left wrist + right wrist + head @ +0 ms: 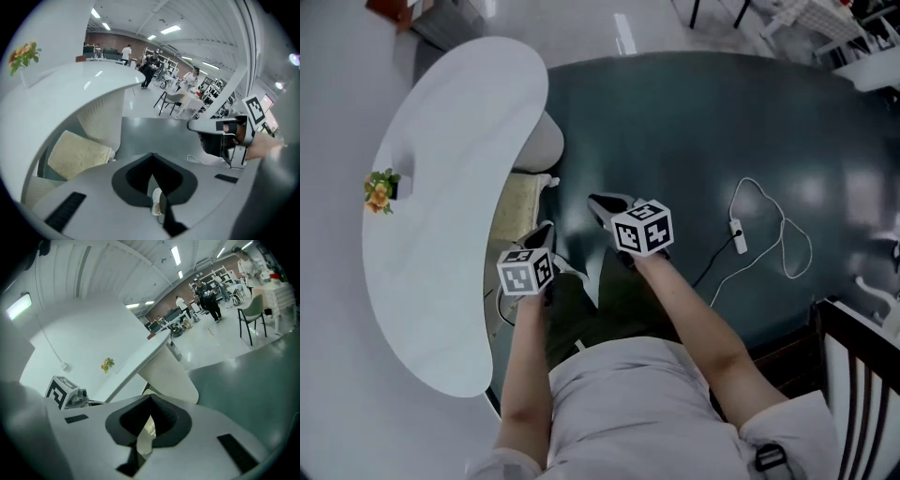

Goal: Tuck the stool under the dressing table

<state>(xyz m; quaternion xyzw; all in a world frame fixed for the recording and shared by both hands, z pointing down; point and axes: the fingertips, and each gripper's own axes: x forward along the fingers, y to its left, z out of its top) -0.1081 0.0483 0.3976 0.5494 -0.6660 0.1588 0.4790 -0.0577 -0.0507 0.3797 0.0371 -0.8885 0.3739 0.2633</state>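
1 white desk (441, 234) sweeps down the left, and 1 cream-cushioned stool (522, 200) sits tucked under its edge. 2 tools out front: left tool (547, 228), jaws pressed together, empty; right tool (599, 201), closed too, gripping nothing. The stool lies just beyond the left tool's tip, touching neither.
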